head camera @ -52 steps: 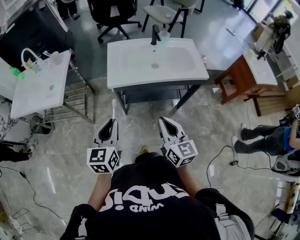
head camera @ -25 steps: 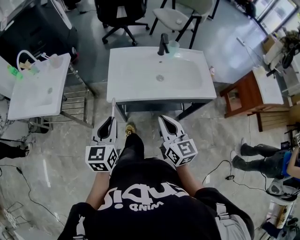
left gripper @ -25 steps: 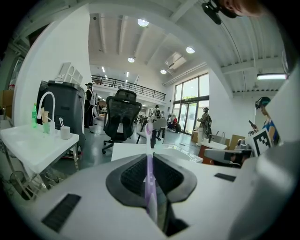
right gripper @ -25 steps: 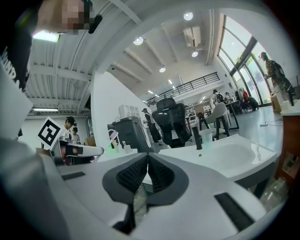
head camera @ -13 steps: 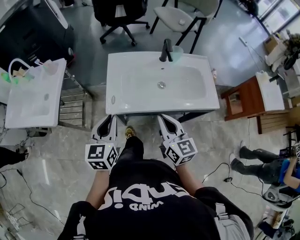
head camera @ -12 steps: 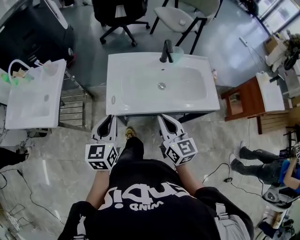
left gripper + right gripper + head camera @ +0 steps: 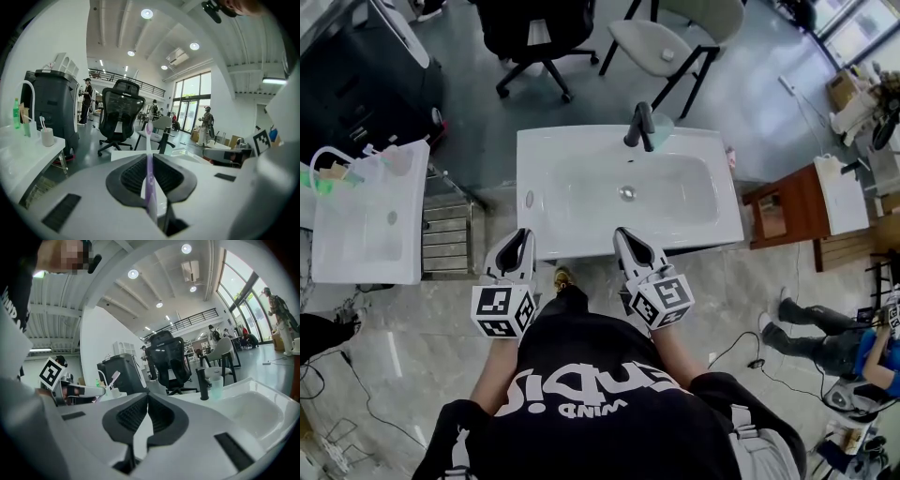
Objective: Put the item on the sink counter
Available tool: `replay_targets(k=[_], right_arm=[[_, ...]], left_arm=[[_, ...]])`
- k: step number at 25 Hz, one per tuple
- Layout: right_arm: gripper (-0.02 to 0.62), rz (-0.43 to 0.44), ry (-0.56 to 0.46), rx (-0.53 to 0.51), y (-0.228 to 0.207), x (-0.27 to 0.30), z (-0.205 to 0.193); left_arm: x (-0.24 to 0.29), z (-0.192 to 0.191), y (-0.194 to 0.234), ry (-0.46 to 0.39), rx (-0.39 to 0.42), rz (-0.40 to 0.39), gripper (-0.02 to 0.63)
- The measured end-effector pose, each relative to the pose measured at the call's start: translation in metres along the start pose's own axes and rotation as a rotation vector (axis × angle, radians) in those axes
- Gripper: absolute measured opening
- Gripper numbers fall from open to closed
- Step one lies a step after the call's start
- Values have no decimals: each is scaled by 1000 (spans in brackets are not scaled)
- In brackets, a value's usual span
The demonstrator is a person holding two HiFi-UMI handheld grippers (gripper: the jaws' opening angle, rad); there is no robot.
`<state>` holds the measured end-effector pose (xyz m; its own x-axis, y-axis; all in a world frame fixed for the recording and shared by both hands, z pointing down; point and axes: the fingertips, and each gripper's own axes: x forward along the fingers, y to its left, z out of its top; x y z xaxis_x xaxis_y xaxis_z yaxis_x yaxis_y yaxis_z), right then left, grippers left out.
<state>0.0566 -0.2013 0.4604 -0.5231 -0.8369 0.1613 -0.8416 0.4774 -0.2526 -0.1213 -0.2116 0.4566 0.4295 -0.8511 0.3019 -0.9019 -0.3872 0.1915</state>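
Note:
The white sink counter (image 7: 544, 155) with a black faucet (image 7: 641, 126) and a clear cup (image 7: 662, 122) stands straight ahead. My left gripper (image 7: 517, 244) is shut on a purple-and-white toothbrush (image 7: 148, 180), whose head (image 7: 530, 199) reaches over the counter's front left part. In the left gripper view the handle runs up between the jaws to the head (image 7: 148, 129). My right gripper (image 7: 625, 242) is shut with nothing in it, its tip at the counter's front edge. The right gripper view shows the basin (image 7: 253, 411), the faucet (image 7: 201, 383) and the left gripper (image 7: 77, 391) with the toothbrush (image 7: 114, 378).
A second white sink (image 7: 366, 220) with bottles and a cup stands at the left. Behind the counter are a black office chair (image 7: 525, 37) and a grey chair (image 7: 661, 42). A wooden stand (image 7: 783, 211) is at the right, and a person (image 7: 830, 328) sits on the floor.
The sink counter has come closer. Both gripper tips, earlier short of it over the floor, now reach its front edge. The toothbrush stays in the left gripper.

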Motion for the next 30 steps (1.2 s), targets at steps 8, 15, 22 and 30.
replay_targets(k=[8,15,22,30], right_arm=[[20,-17,-11,-8,-8,49,18],[20,-13,-13,-14,-14,70,30],[20,16,1,-20,-33,83,38],[20,81,5,-41,-45,103,49]], left_arm=[[36,22,25,5,9,-43,55],[53,40,33,-6,1,-52,55],[68,49,39,-25,-12,-5,55],[86,49,45,-24,-35,52,55]])
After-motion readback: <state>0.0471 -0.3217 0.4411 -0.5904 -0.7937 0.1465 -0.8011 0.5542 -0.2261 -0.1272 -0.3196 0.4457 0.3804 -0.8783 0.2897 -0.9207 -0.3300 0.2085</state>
